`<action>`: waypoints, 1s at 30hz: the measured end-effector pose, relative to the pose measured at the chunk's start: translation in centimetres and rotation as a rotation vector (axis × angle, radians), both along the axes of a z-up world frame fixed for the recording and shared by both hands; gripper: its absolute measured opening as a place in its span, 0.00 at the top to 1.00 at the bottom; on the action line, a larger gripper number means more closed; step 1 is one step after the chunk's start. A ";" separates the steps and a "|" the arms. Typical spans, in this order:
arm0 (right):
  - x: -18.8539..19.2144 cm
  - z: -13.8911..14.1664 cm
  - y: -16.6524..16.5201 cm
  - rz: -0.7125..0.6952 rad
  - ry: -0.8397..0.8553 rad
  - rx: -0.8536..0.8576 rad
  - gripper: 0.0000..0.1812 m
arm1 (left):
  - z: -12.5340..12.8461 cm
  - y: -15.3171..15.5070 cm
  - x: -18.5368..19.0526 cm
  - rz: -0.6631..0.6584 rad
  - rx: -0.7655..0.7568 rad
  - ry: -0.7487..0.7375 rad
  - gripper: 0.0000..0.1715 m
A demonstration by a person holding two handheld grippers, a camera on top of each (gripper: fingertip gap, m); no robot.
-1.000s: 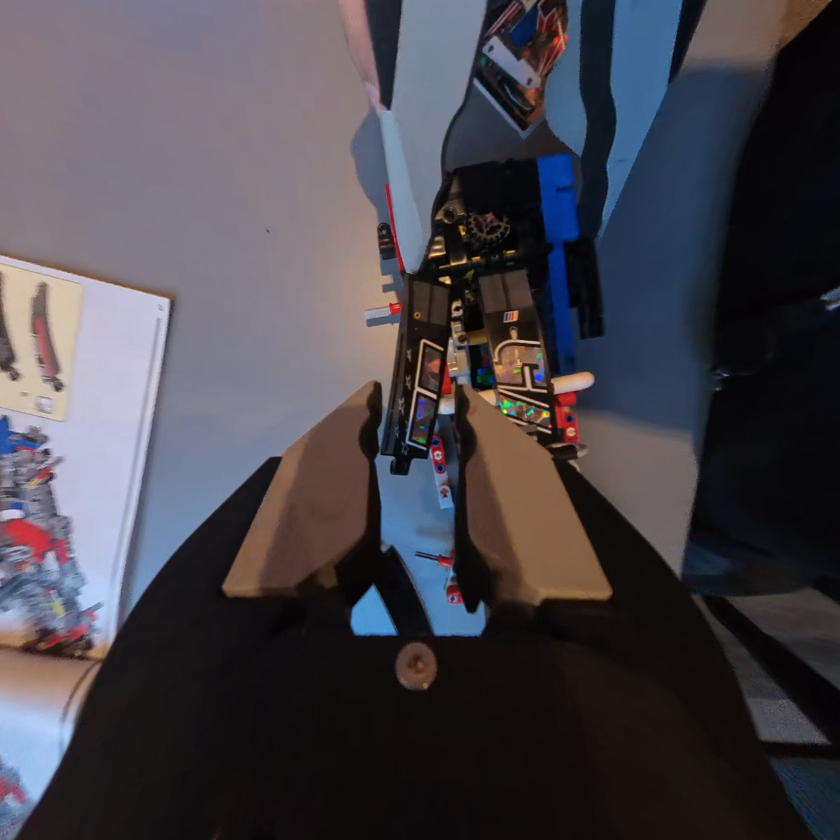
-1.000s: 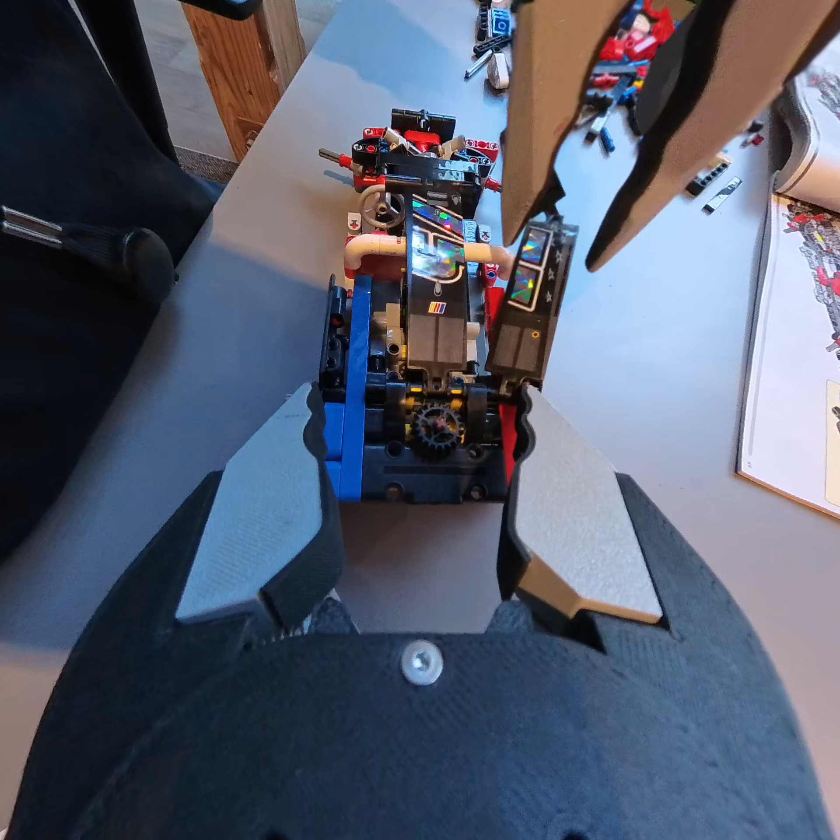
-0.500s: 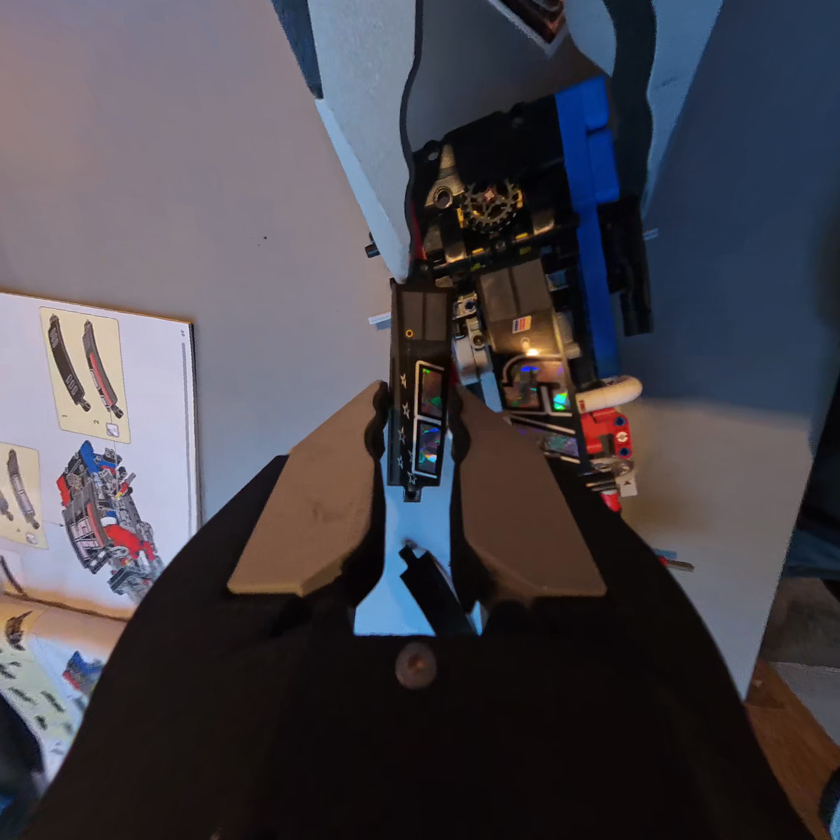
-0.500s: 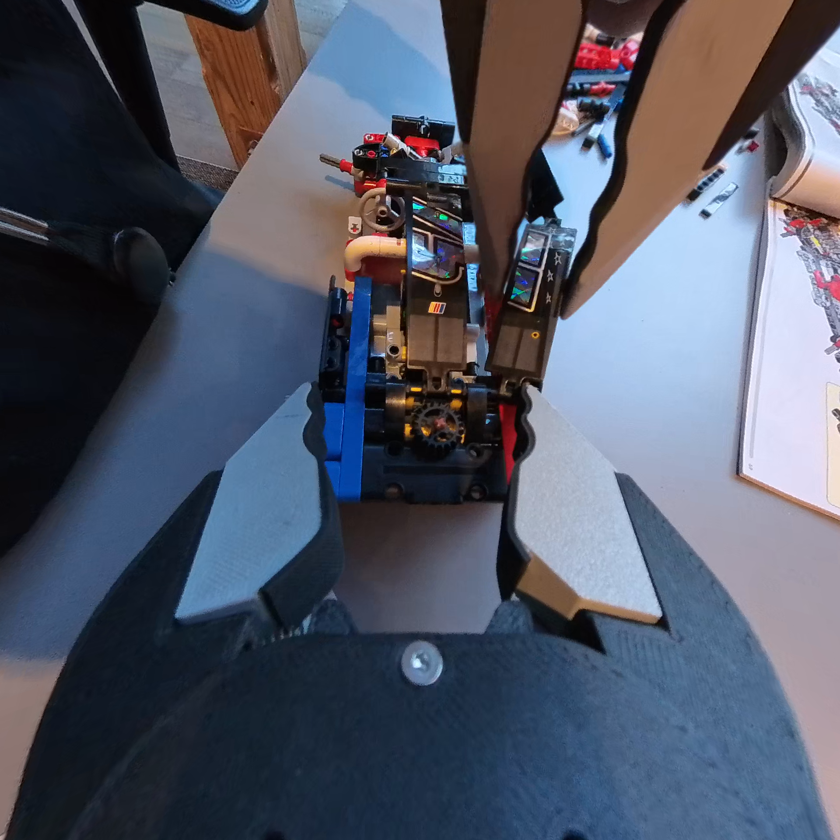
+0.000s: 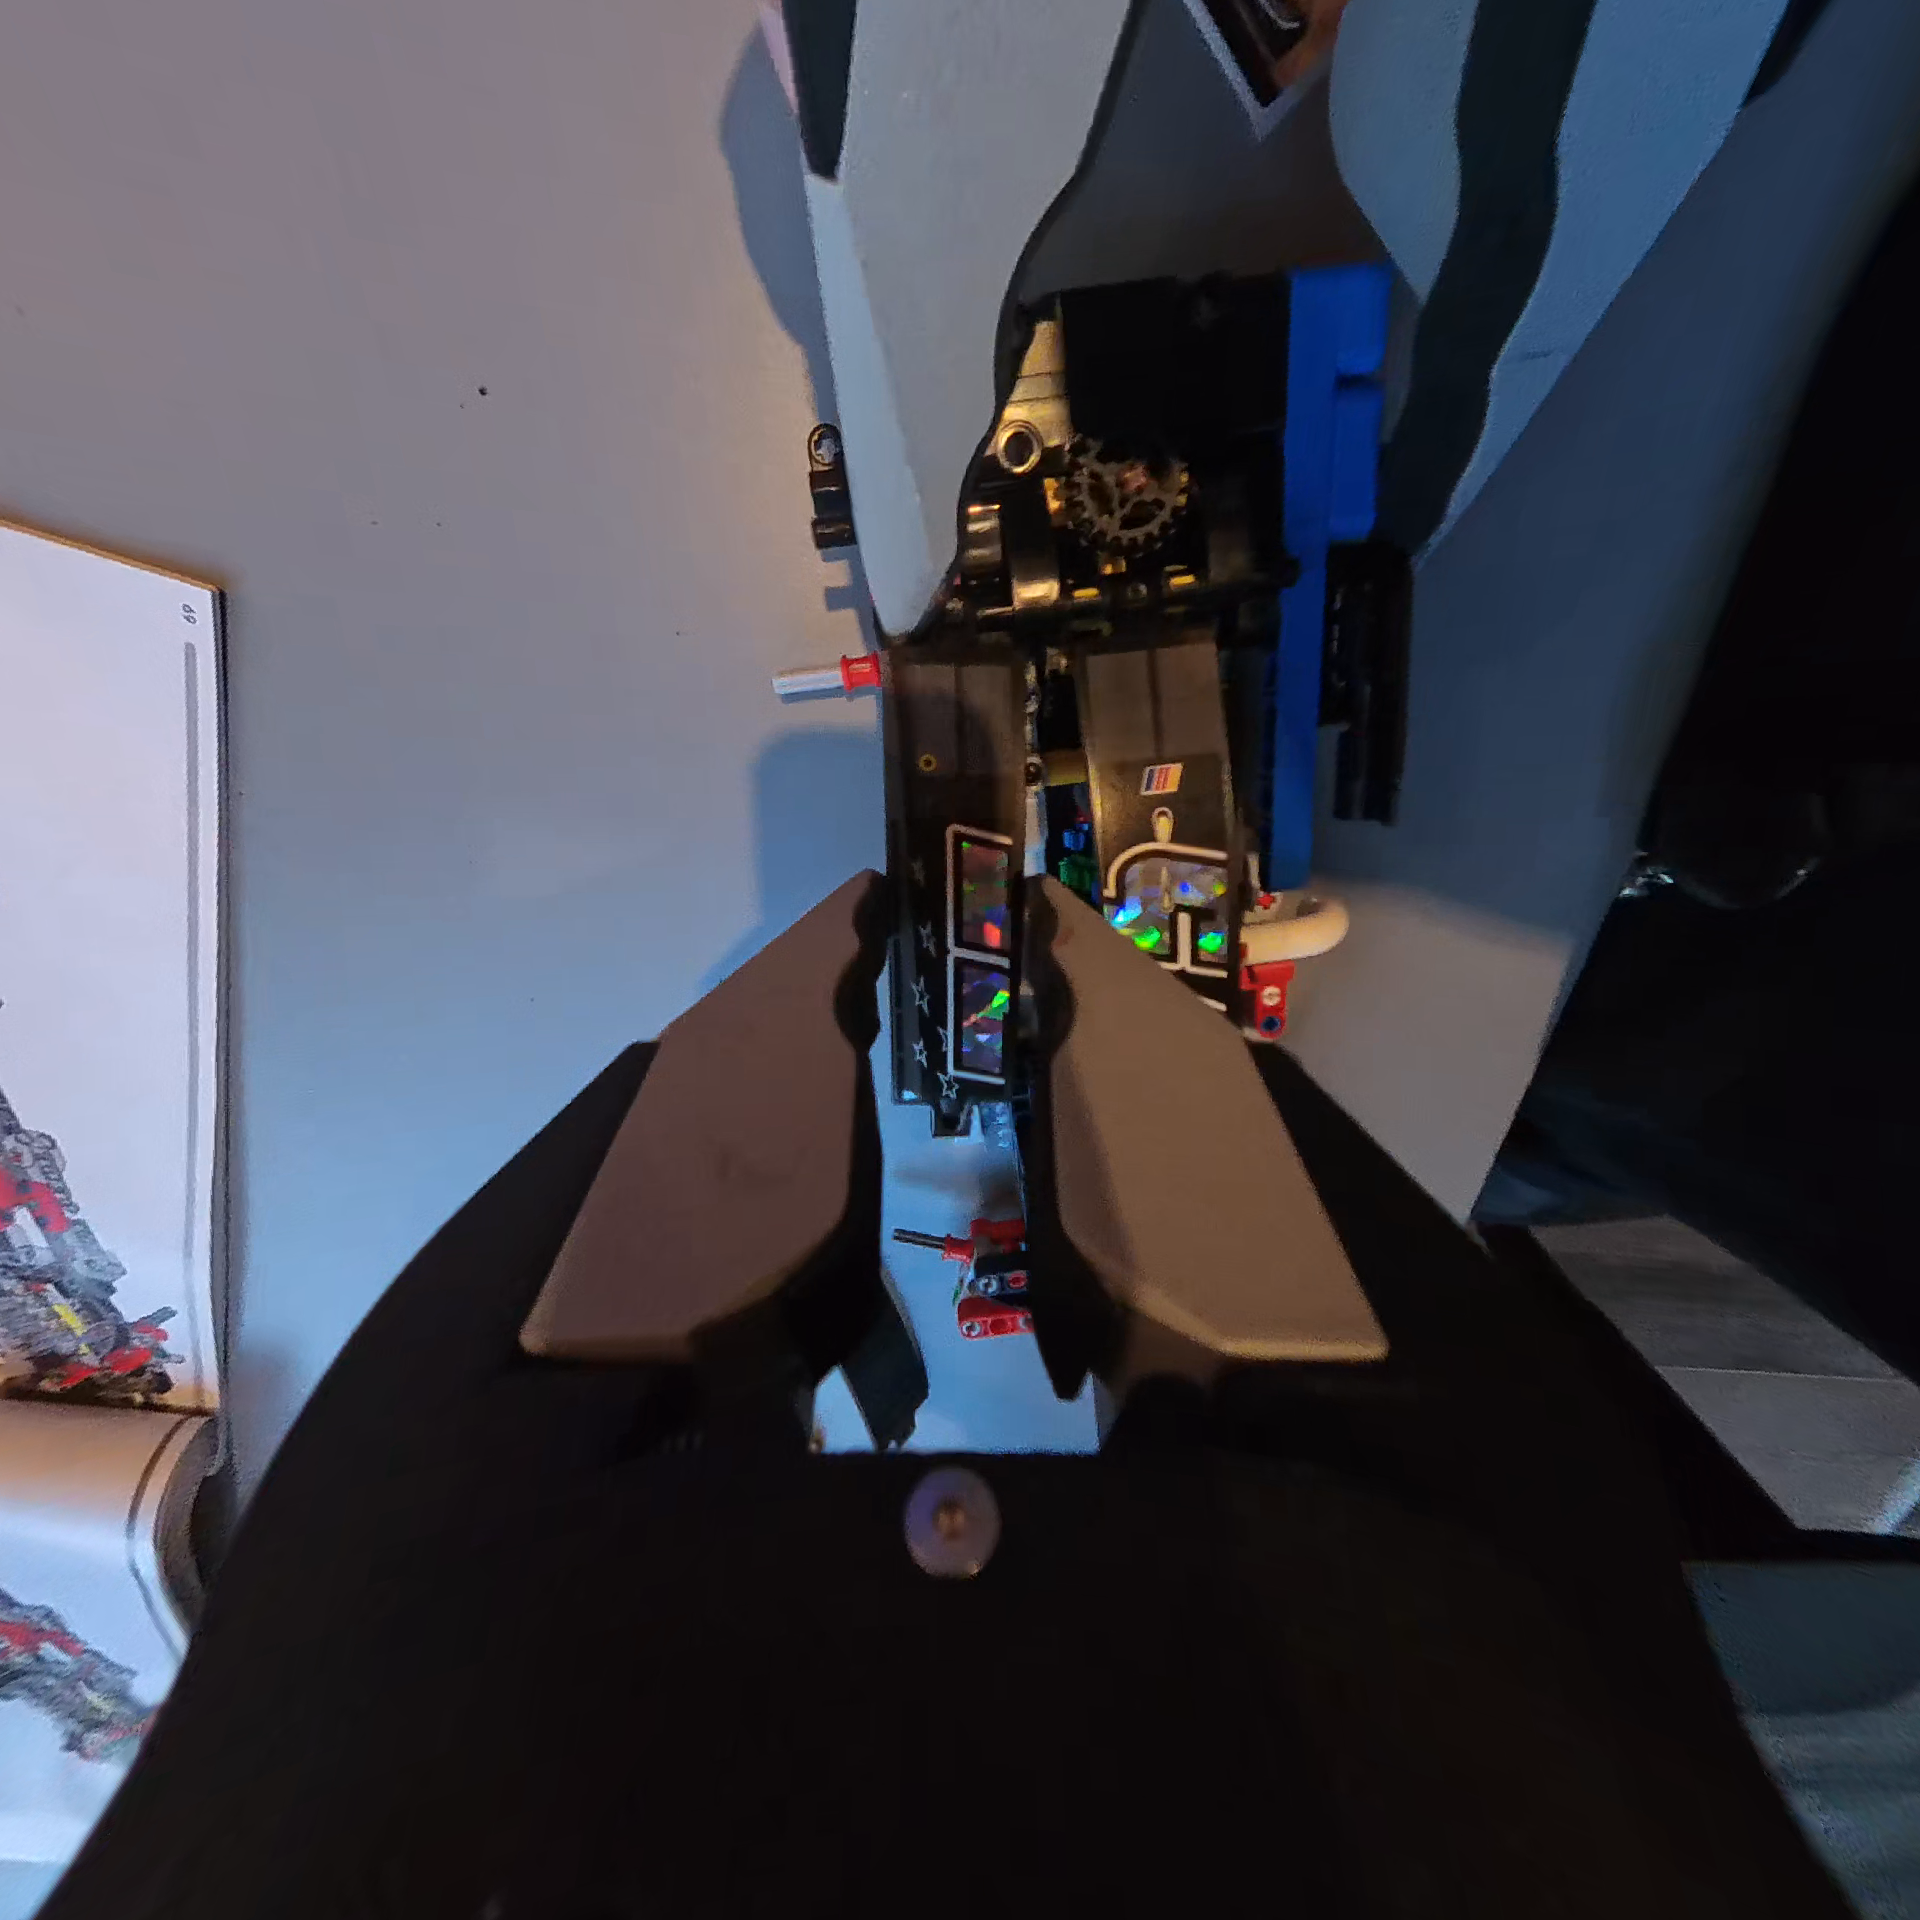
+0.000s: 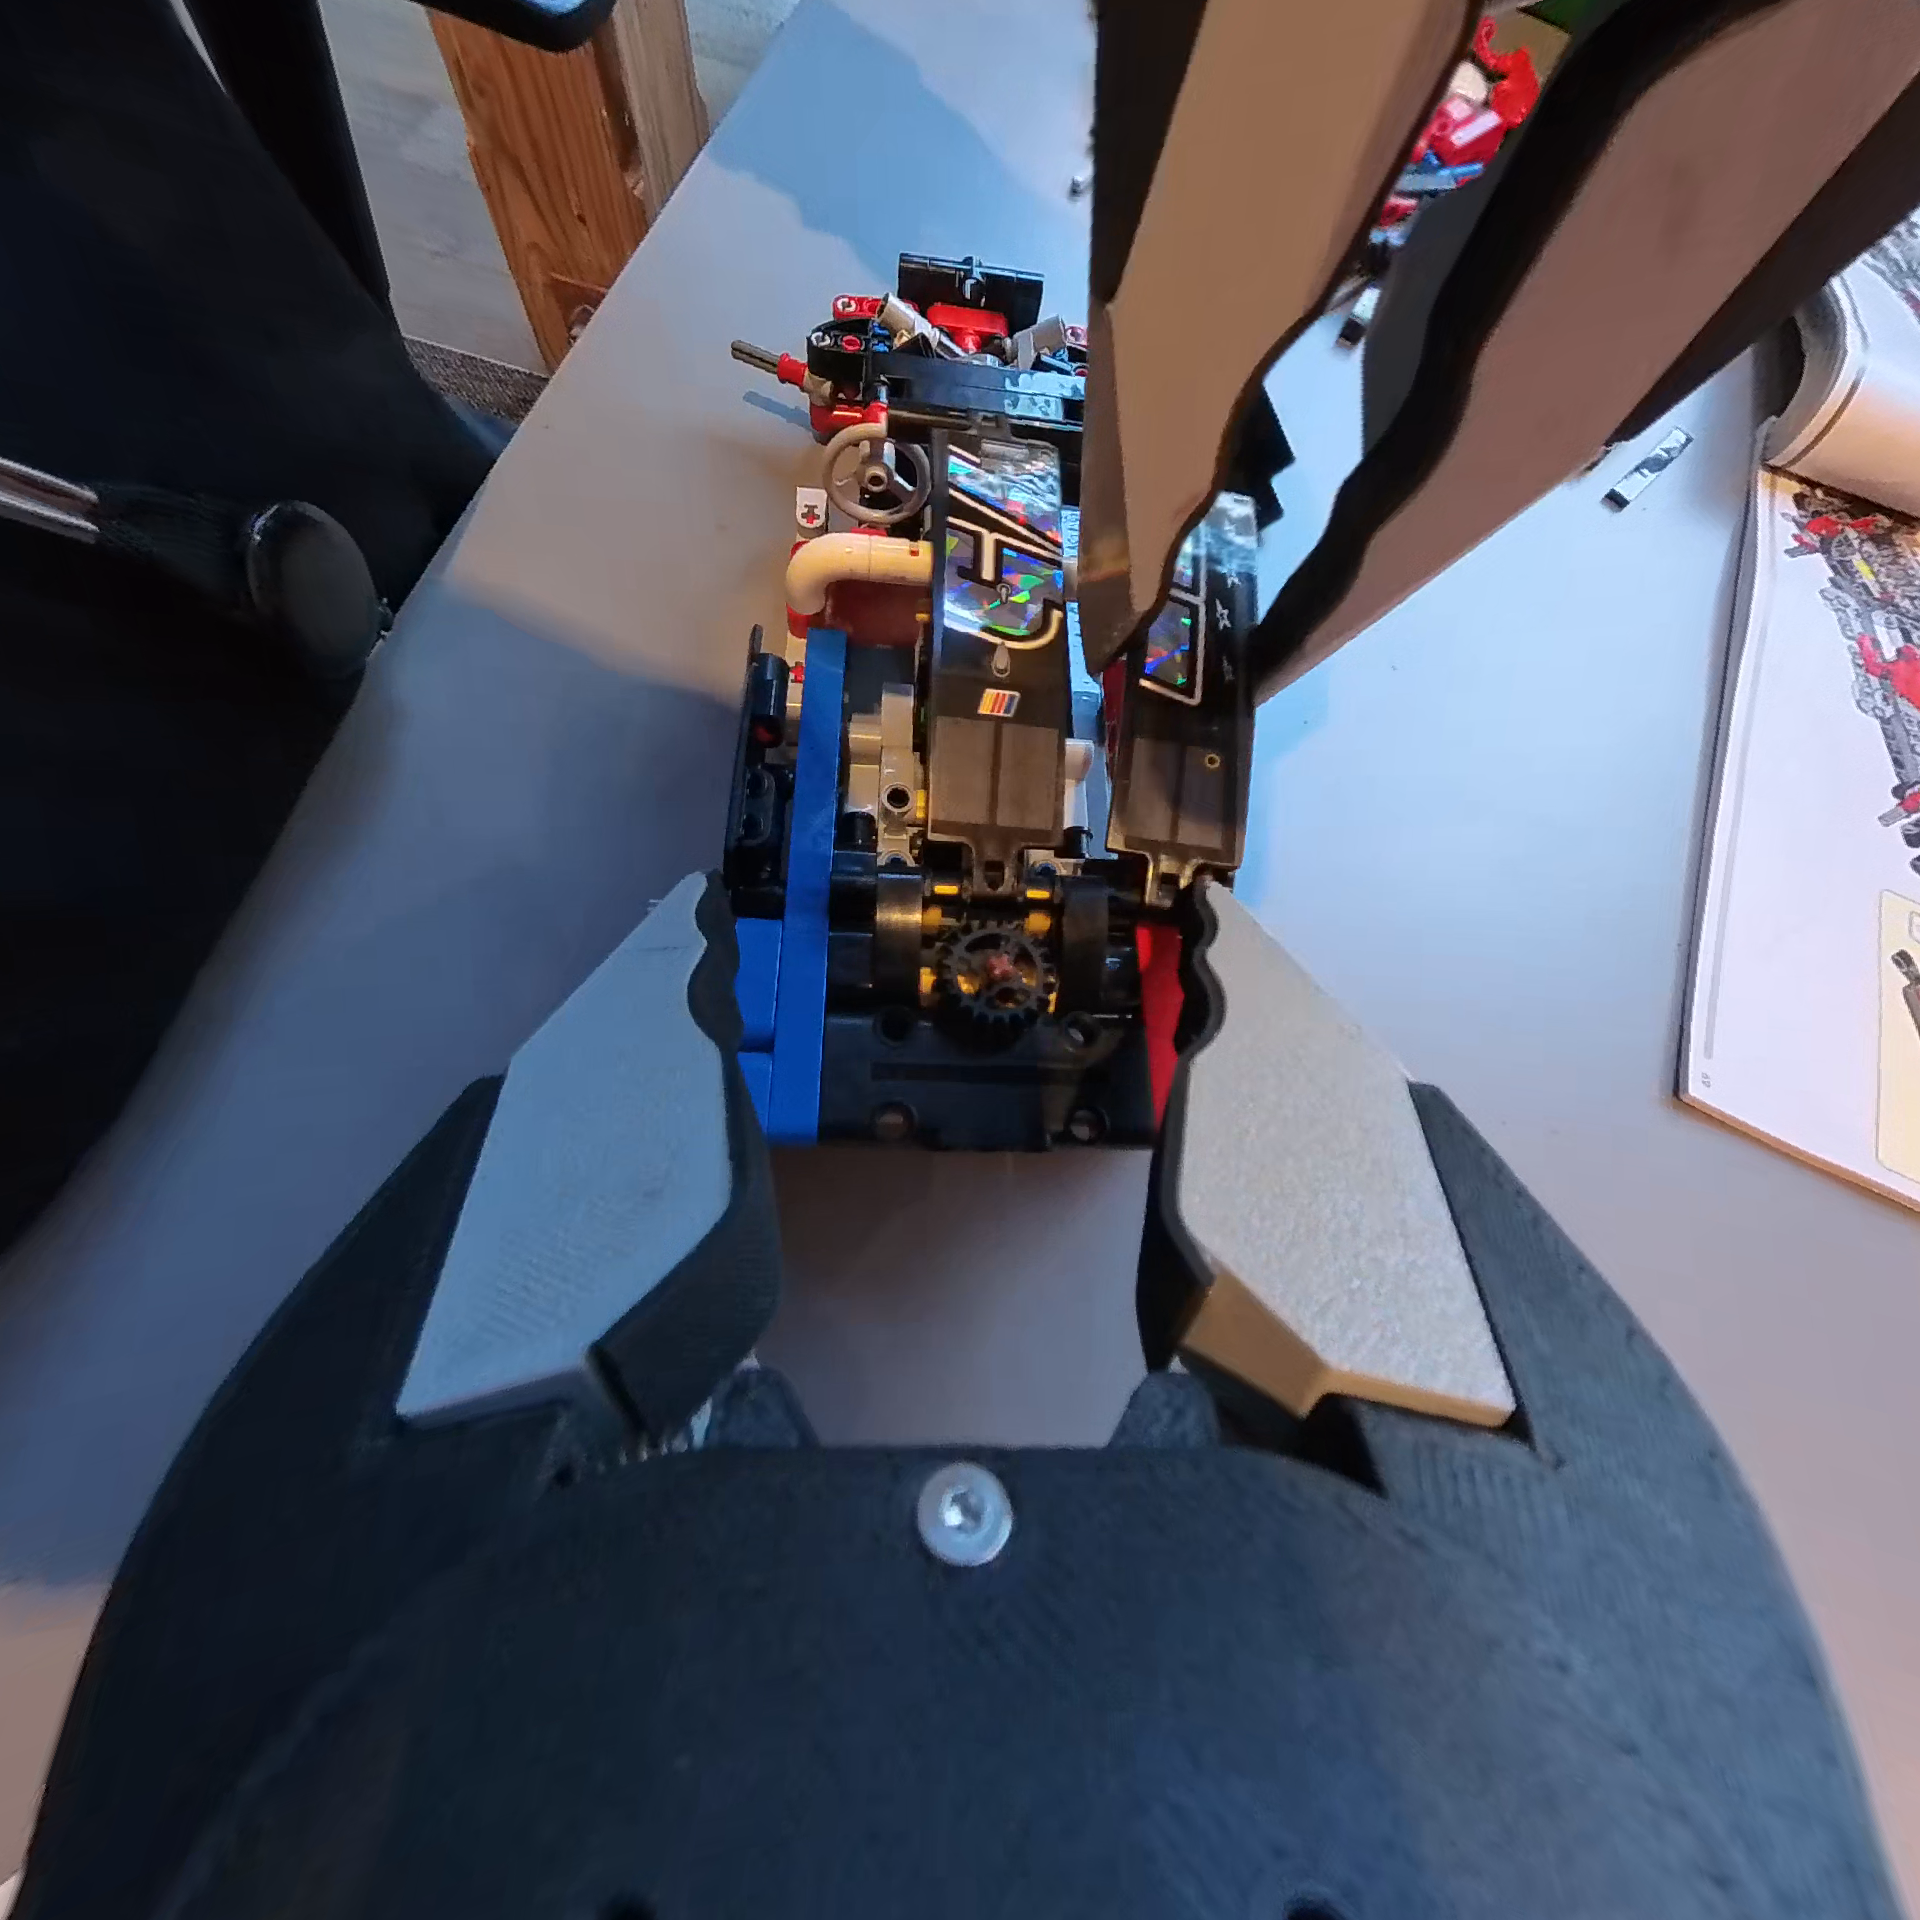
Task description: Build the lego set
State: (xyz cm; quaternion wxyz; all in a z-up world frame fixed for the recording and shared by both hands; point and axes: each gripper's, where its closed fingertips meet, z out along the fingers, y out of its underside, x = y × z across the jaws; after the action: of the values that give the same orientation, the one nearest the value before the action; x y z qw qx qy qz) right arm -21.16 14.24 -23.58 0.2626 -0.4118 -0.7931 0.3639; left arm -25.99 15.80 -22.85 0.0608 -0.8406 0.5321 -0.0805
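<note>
The left gripper (image 5: 956, 971) has its 2 fingers closed on the narrow black panel (image 5: 956, 894), a long curved piece with 2 shiny holographic stickers, gripping it by its free end; in the right wrist view the same gripper (image 6: 1184, 634) comes down from above onto that panel (image 6: 1184, 769). The panel's far end meets the black rear block of the lego model (image 5: 1143, 727), just beside a wider black panel (image 5: 1164, 821) that also bears a holographic sticker. The right gripper (image 6: 951, 940) is clamped on the rear of the model (image 6: 966, 935), 1 finger against the blue side beam (image 6: 800, 935) and the other against a red part (image 6: 1158, 997), with a dark gear wheel (image 6: 992, 971) showing between them. The model lies lengthwise on the grey table (image 6: 1455, 831), its front end carrying a grey steering wheel (image 6: 876, 475) and a white curved tube (image 6: 847, 566). To one side of the model the open instruction booklet (image 6: 1808, 831) lies flat on the table, well apart from it; the left wrist view shows it too (image 5: 94, 935). Beyond the left gripper a heap of loose red and dark pieces (image 6: 1455, 135) sits on the table, not in any tray or box that I can make out. A wooden post (image 6: 551, 156) stands past the table edge.
</note>
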 end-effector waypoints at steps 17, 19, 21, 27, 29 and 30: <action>-0.1 0.0 -0.3 0.010 0.008 0.000 0.54 | 0.2 -0.9 -0.5 0.100 0.038 0.154 0.86; 0.0 -0.1 -0.4 0.017 0.003 -0.007 0.54 | 0.1 -1.2 -0.4 0.107 -0.003 0.136 0.86; 0.0 -0.1 -0.4 0.017 0.006 -0.008 0.54 | 0.0 -1.2 -0.4 0.113 -0.031 0.118 0.87; 0.1 -0.1 -0.6 0.020 0.002 -0.005 0.54 | 0.0 -1.7 -0.2 0.194 -0.115 0.080 0.87; 0.1 0.0 -0.6 0.026 0.004 -0.009 0.54 | 0.0 -1.9 -0.3 0.190 -0.126 0.086 0.87; 0.1 0.0 -0.7 0.030 0.003 -0.011 0.54 | 0.0 -1.9 -0.3 0.186 -0.122 0.095 0.87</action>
State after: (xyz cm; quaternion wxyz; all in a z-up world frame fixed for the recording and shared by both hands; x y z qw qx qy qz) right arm -21.05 13.57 -23.61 0.2563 -0.4007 -0.7967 0.3728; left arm -26.30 13.88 -22.85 -0.0086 -0.8913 0.4484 -0.0668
